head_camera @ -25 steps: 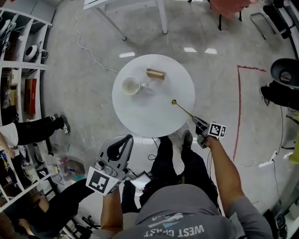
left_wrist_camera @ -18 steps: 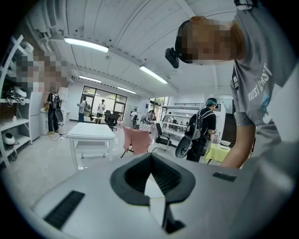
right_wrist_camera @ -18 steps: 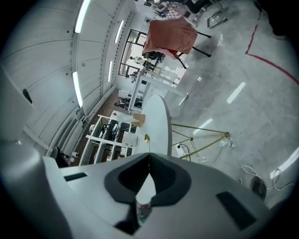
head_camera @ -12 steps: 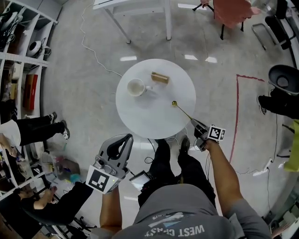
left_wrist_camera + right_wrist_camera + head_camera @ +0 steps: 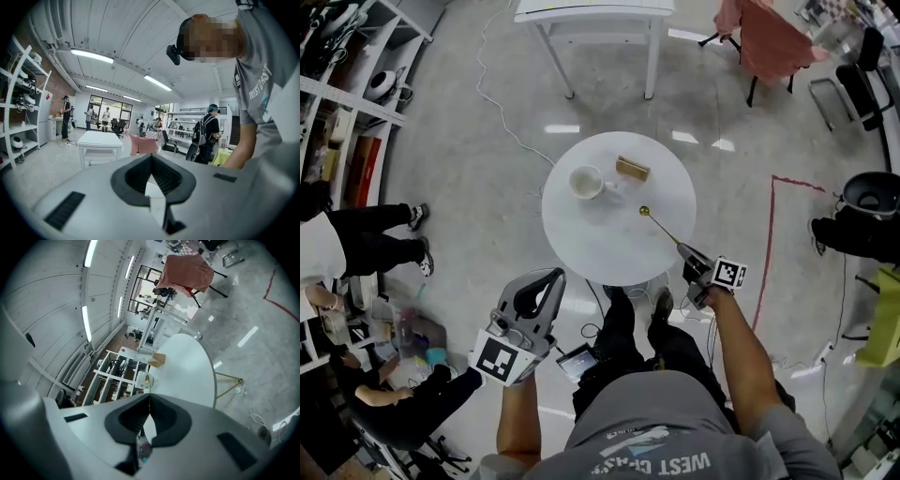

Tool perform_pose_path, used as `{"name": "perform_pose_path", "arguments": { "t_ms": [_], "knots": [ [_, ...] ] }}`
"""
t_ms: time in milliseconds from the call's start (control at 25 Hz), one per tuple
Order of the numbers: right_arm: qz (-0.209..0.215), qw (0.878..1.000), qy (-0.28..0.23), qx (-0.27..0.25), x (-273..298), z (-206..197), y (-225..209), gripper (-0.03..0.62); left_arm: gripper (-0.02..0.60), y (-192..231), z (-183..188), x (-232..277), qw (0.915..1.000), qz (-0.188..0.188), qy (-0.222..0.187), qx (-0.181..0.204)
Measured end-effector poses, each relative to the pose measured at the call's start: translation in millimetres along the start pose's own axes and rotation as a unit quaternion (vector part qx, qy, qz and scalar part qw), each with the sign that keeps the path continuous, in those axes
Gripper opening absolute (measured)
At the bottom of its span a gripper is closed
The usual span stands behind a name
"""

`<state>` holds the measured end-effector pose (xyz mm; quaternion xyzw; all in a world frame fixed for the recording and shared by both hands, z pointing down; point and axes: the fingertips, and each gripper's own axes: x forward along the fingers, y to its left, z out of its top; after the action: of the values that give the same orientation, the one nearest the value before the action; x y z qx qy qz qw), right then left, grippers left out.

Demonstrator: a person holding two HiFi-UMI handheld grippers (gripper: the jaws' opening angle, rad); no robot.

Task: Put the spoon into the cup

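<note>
A white cup stands on the left part of the round white table. A thin gold spoon sticks out over the table's right side, its bowl toward the cup. My right gripper is shut on the handle's end at the table's near right edge. In the right gripper view the spoon points up from the right gripper, with the cup just left of its bowl. My left gripper hangs below the table's near left edge, tips together, holding nothing. In its own view the left gripper faces the room.
A small wooden block lies on the table beside the cup. A white rectangular table and a chair draped in pink cloth stand beyond. Shelves and seated people are at left. Red floor tape runs at right.
The right gripper has lifted a little with the spoon held in it. The head view has risen and shifted, so the table looks smaller. The left gripper has hardly moved.
</note>
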<state>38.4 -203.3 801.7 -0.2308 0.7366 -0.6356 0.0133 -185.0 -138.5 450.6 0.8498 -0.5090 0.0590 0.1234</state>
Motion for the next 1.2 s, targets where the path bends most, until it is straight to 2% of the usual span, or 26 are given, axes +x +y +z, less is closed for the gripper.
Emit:
{"name": "perform_pose_path", "arguments": {
  "t_ms": [120, 160, 280, 400, 560, 680, 920, 1040, 1200],
  "knots": [
    [-0.049, 0.999, 0.011, -0.021, 0, 7, -2, 0.003, 0.003, 4, 3, -5, 0.9999, 0.008, -0.008, 0.001],
    [-0.047, 0.999, 0.012, -0.023, 3, 10, 1, 0.003, 0.003, 5, 4, -7, 0.9999, 0.011, -0.011, 0.001],
    [0.016, 1.0, 0.008, -0.016, 22, 19, 25, 0.003, 0.003, 8, 7, -11, 0.9996, 0.02, -0.019, 0.001],
    [0.022, 0.999, 0.013, -0.026, 35, 31, 38, 0.003, 0.003, 13, 10, -14, 0.9993, 0.029, -0.025, 0.0],
    [0.054, 0.998, 0.018, -0.014, 57, 44, 65, 0.003, 0.003, 22, 14, -18, 0.9984, 0.043, -0.036, -0.002],
    [0.022, 0.998, 0.032, -0.049, 69, 52, 60, 0.003, 0.003, 31, 18, -24, 0.9977, 0.053, -0.043, -0.004],
    [0.015, 0.997, 0.048, -0.061, 101, 61, 75, 0.003, 0.003, 47, 21, -35, 0.9959, 0.073, -0.052, -0.008],
    [-0.027, 0.993, 0.06, -0.103, 106, 72, 72, 0.005, 0.003, 50, 23, -38, 0.9949, 0.082, -0.057, -0.008],
    [0.001, 0.995, 0.064, -0.078, 127, 69, 85, 0.005, 0.003, 60, 24, -47, 0.9939, 0.092, -0.061, -0.009]
  ]
}}
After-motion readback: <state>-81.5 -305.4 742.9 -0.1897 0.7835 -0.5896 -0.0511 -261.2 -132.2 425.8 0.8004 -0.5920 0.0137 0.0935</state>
